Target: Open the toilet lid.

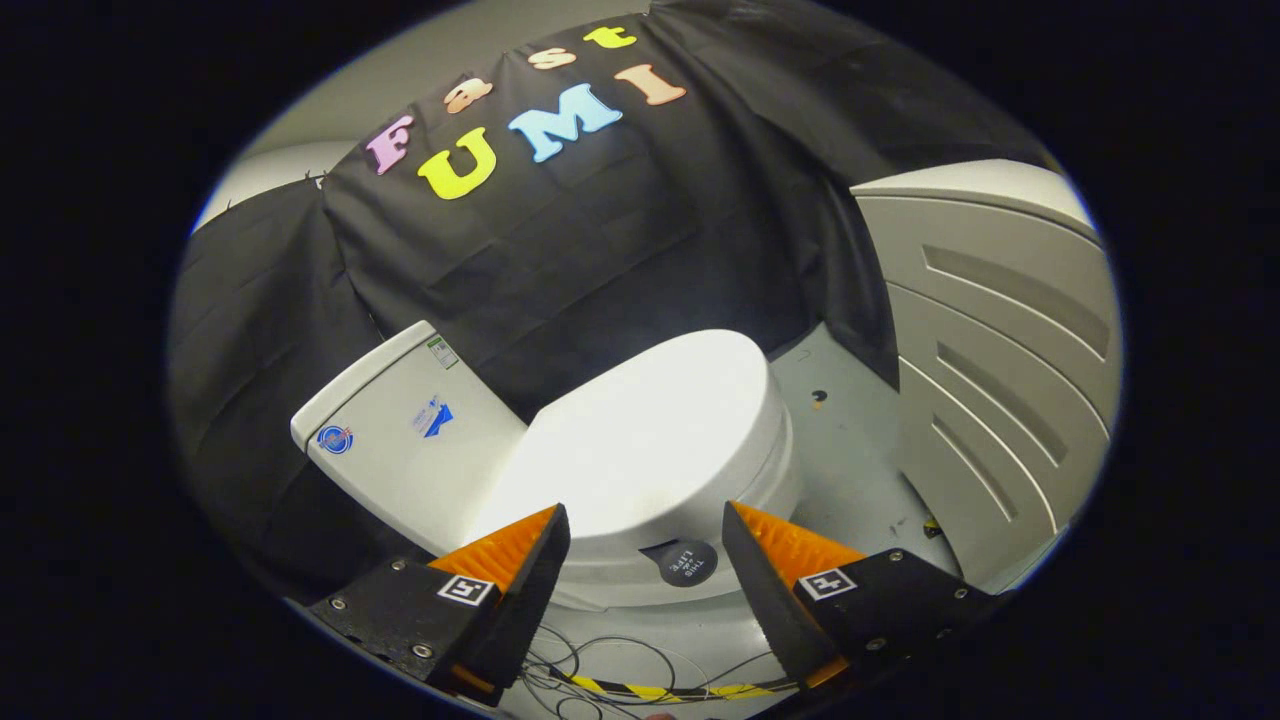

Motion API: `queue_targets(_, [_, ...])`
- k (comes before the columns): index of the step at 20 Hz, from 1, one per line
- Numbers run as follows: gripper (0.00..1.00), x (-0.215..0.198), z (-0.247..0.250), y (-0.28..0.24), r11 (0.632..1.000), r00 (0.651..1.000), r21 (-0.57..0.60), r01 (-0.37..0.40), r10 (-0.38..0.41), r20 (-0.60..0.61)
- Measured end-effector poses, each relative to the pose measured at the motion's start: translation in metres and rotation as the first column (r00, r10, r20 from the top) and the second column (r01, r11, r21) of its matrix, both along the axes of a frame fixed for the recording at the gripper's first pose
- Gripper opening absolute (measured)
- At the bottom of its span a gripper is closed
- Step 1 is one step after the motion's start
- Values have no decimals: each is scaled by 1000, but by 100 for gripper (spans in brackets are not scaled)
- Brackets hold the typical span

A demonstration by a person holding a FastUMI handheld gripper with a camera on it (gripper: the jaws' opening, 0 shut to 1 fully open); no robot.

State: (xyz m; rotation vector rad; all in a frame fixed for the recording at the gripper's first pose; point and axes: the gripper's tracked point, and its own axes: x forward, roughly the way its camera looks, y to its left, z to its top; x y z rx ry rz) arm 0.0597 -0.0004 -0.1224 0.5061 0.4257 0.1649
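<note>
A white toilet stands just ahead of the fingers, seen from its side. Its lid [650,440] lies flat down on the bowl [770,470]. The white tank [400,440] rises to the left of the lid. A small black round tab [688,562] sticks out under the lid's near edge, right between the fingers. My gripper [645,525] is open, its orange-and-black fingers [515,560] spread to either side of the lid's near edge, nothing held between them.
A white ribbed panel [990,370] stands to the right of the toilet. The grey floor [850,470] runs between them. Thin black cables [600,670] and a yellow-black striped tape [660,690] lie on the floor under the fingers.
</note>
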Motion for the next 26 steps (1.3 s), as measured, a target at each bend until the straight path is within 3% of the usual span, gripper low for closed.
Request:
queue_targets(11, [95,17,-58,-8,973,980,217,73,-30,-199])
queue_targets(15, [94,16,-67,16,911,962,406,69,48,-270])
queue_targets(18, [94,18,-81,19,899,954,428,94,41,-297])
queue_targets(21, [93,18,-84,18,861,944,493,126,49,-327])
queue_targets(24, [82,15,-92,26,814,931,562,149,77,-358])
queue_targets(26, [78,14,-89,32,758,928,634,150,114,-354])
